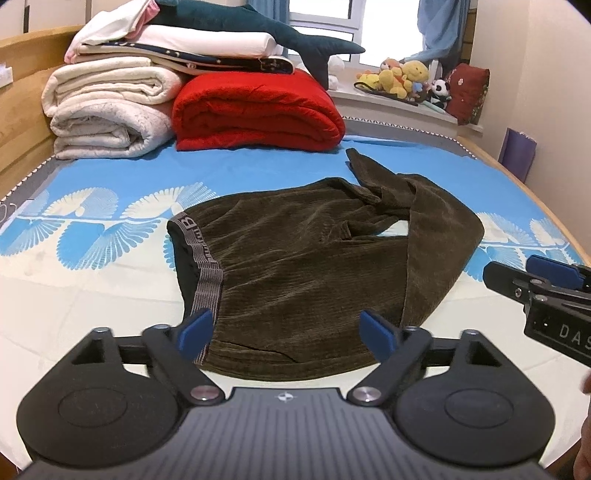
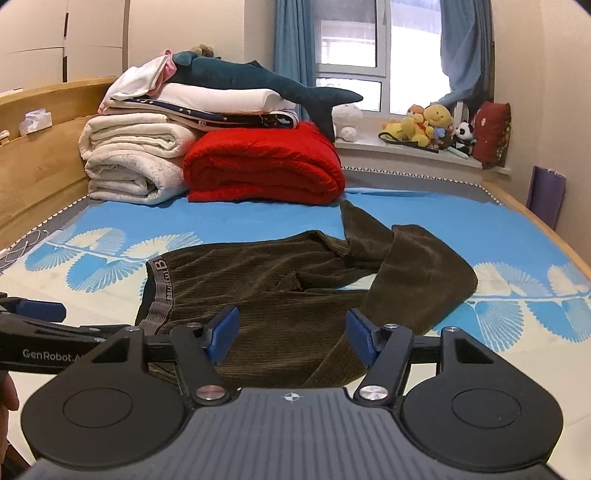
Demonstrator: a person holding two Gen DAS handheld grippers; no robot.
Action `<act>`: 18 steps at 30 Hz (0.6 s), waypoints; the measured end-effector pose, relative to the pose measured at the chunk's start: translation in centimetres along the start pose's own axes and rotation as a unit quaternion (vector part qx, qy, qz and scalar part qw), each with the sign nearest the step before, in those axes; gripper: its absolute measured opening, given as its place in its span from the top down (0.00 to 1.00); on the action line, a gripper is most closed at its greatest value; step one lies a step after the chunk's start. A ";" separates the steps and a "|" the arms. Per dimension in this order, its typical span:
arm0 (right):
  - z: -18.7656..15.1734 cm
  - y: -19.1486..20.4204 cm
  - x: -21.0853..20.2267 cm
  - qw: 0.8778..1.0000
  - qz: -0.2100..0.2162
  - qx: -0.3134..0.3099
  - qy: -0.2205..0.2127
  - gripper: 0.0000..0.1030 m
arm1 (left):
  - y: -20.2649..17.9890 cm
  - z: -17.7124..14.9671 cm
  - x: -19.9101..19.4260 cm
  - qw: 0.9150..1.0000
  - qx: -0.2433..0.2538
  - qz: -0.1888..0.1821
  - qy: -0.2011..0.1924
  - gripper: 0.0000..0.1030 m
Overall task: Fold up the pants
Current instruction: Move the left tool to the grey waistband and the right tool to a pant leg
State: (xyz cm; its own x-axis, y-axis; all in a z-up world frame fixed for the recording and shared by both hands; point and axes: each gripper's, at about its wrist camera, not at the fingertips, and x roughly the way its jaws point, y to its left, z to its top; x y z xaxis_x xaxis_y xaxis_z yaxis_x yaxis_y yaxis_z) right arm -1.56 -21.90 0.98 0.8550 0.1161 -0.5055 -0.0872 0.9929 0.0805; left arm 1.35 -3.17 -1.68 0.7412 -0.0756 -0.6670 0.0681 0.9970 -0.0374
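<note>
Dark olive corduroy pants [image 1: 295, 258] lie crumpled on the blue-and-white bed sheet [image 1: 92, 280], grey elastic waistband [image 1: 207, 266] to the left, legs bunched toward the back right. My left gripper [image 1: 286, 332] hovers over the near hem by the waistband, jaws wide apart, the blue pads clear of the cloth. In the right wrist view, the pants [image 2: 277, 280] fill the middle. My right gripper [image 2: 291, 332] stands over the near edge of a folded leg, its jaws apart and not pressing the fabric. Each gripper shows in the other's view: the right gripper [image 1: 535, 280], the left gripper [image 2: 37, 310].
At the back of the bed sit a folded red blanket [image 1: 255, 110], rolled white blankets [image 1: 107, 110] and a shark plush [image 1: 277, 33] on top. A wooden headboard [image 1: 22, 110] runs along the left. Stuffed toys [image 1: 402, 77] line the windowsill. A purple bag [image 1: 517, 155] stands at the right.
</note>
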 end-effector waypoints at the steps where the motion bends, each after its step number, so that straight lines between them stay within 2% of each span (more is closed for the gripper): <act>1: -0.1 0.1 0.0 1.000 -0.001 -0.002 -0.002 0.44 | 0.0 0.0 0.0 1.000 0.000 -0.001 0.001 0.18; 3: -0.2 0.2 0.0 1.000 -0.010 -0.008 -0.007 0.49 | -0.1 0.0 0.1 1.000 0.002 -0.002 0.003 0.19; 10: -0.2 0.2 0.1 1.000 -0.021 0.004 -0.017 0.49 | -0.3 -0.1 0.2 1.000 0.017 -0.005 0.002 0.25; 13: 0.0 0.2 0.1 0.999 -0.024 0.005 -0.022 0.49 | -0.5 -0.2 0.4 1.000 0.023 -0.005 0.008 0.38; 15: 0.1 0.0 0.0 0.999 -0.022 0.011 -0.022 0.49 | -0.5 -0.3 0.4 1.000 0.025 -0.008 0.007 0.58; 16: 0.2 -0.1 0.0 0.999 -0.021 0.014 -0.021 0.49 | -0.5 -0.3 0.2 1.000 0.029 -0.006 0.004 0.64; 18: 0.3 -0.5 0.0 0.999 -0.016 0.023 -0.017 0.51 | -1.0 0.4 0.3 0.997 0.072 -0.007 0.000 0.90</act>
State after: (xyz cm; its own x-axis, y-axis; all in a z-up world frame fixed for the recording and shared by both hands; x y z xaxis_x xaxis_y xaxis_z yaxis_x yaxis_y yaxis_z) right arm -1.35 -22.42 1.22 0.8734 0.0830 -0.4798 -0.0366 0.9938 0.1052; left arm 1.74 -4.24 -1.56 0.7401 -0.0892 -0.6665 0.1728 0.9831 0.0603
